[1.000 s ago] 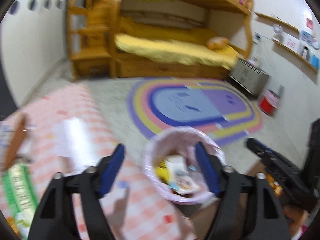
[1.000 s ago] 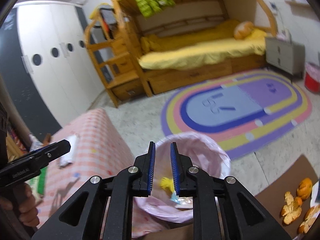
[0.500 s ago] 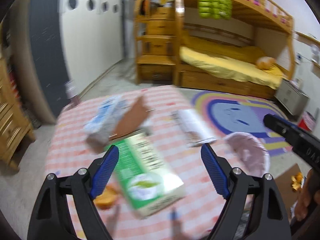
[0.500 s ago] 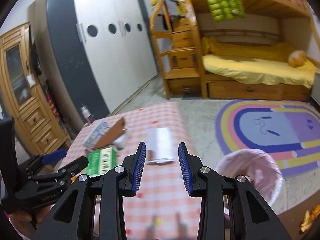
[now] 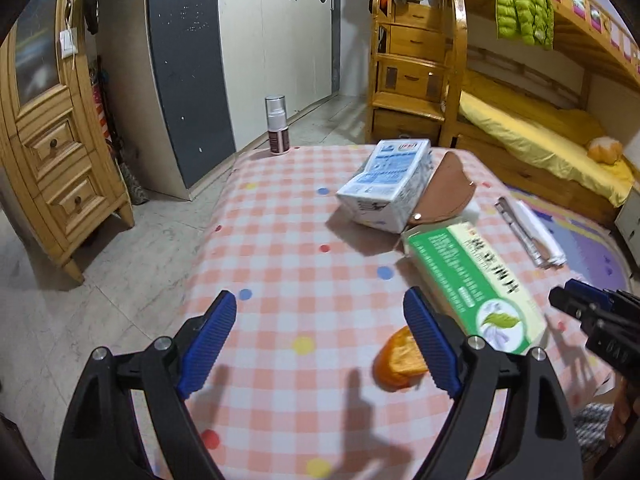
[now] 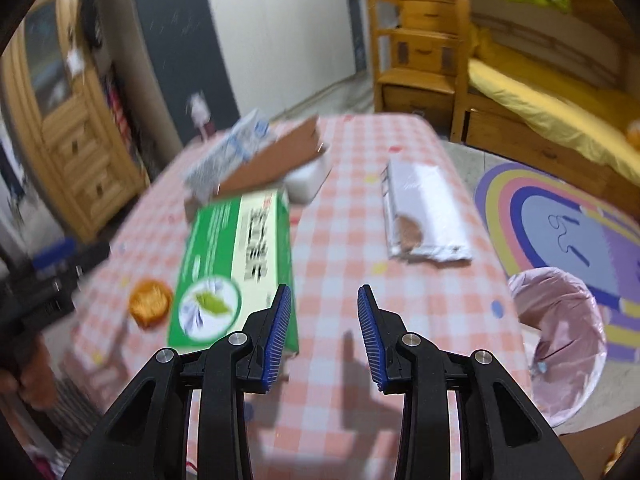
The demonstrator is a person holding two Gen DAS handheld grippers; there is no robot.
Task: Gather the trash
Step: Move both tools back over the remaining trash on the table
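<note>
left gripper [image 5: 320, 328] released, its finger hiding part of the orange peel piece [image 5: 398, 362]; right gripper [image 6: 325, 324] released; only the blurred right view is showing the pink-lined round bin [image 6: 560, 344] at lower right.

Checked cloth [image 5: 288, 280] on table, matt; green box [image 5: 476, 284] glossy card; bin liner [image 6: 560, 340] thin pink plastic; cabinet [image 5: 52, 152] varnished wood; finger pads [image 5: 206, 338] ribbed.

Checked-cloth table [image 5: 304, 280] carries green box [image 5: 476, 280], blue-white carton [image 5: 384, 184], orange peel [image 5: 396, 360], white packet [image 6: 424, 208], spray bottle [image 5: 277, 124].
</note>
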